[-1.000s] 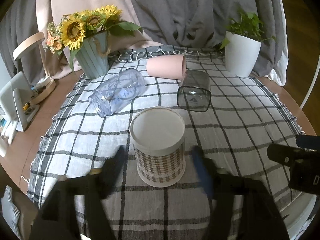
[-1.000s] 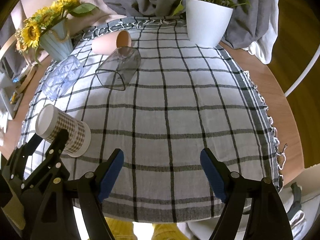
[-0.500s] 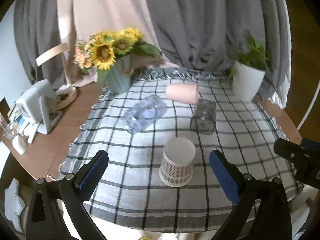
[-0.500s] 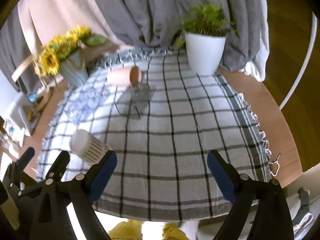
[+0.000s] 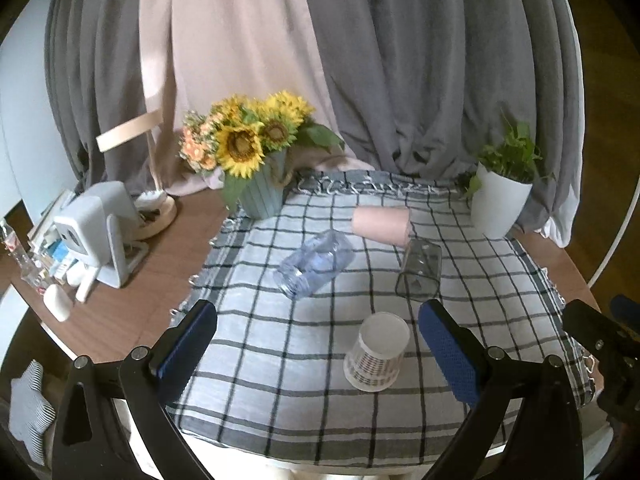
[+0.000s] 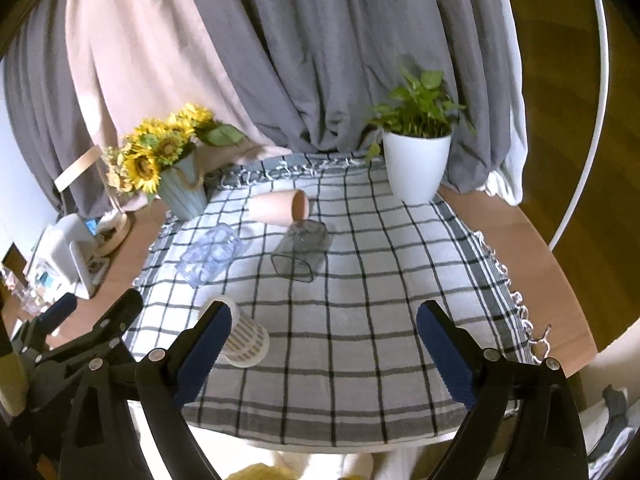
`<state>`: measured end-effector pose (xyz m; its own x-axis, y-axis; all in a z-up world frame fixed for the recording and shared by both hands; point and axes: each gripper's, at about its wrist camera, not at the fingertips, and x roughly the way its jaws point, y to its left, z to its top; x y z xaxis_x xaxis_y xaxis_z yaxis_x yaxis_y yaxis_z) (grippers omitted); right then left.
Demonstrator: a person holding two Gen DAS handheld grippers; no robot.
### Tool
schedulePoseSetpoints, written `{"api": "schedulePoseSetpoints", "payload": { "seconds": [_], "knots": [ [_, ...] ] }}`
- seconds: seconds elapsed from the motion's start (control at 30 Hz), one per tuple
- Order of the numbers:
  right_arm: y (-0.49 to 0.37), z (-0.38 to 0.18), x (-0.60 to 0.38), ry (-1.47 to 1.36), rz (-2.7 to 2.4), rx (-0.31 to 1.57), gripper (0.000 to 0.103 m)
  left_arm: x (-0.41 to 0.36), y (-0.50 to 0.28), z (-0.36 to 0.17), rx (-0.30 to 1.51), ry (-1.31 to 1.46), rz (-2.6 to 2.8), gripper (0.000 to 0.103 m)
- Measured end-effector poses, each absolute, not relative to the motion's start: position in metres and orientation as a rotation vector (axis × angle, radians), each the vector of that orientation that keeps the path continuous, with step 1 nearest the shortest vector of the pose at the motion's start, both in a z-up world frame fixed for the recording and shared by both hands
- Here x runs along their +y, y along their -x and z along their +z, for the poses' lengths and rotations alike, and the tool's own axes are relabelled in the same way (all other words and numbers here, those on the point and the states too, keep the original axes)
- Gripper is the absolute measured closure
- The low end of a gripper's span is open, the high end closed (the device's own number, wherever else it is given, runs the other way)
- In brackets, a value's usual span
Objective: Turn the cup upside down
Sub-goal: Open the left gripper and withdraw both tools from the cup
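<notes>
A white cup with a brown check pattern (image 5: 377, 353) stands upside down on the checked cloth near its front edge; it also shows in the right wrist view (image 6: 244, 338), partly behind a finger. My left gripper (image 5: 318, 350) is open and empty, held back over the table's front edge, with the cup between its fingers' lines but farther off. My right gripper (image 6: 322, 350) is open and empty, to the right of the cup. A pink cup (image 5: 382, 222), a clear jar (image 5: 316, 268) and a dark glass (image 5: 419, 276) lie on their sides behind.
A sunflower vase (image 5: 260, 192) stands at the back left and a white plant pot (image 5: 500, 206) at the back right. Clutter and a white device (image 5: 94, 232) sit on the bare wood at the left. Curtains hang behind the table.
Both grippers have pulled back and up from the table. The left gripper, close around the upside-down cup a second ago, is now well clear of it. The cup stays in place.
</notes>
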<state>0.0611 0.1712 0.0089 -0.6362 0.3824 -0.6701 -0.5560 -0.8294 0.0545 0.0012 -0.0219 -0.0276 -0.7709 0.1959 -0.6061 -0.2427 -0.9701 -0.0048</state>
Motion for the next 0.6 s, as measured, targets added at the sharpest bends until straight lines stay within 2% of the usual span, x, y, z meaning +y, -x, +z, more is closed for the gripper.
{"api": "schedulePoseSetpoints", "payload": {
  "seconds": [0.17, 0.6],
  "knots": [
    [-0.063, 0.018, 0.158, 0.851, 2.430, 0.323, 0.005, -0.031, 0.000, -0.021, 0.113, 0.899, 2.780, 0.000],
    [-0.058, 0.022, 0.137, 0.822, 2.454, 0.303, 0.005, -0.058, -0.003, -0.016, 0.095, 0.877, 2.818, 0.000]
  ]
}}
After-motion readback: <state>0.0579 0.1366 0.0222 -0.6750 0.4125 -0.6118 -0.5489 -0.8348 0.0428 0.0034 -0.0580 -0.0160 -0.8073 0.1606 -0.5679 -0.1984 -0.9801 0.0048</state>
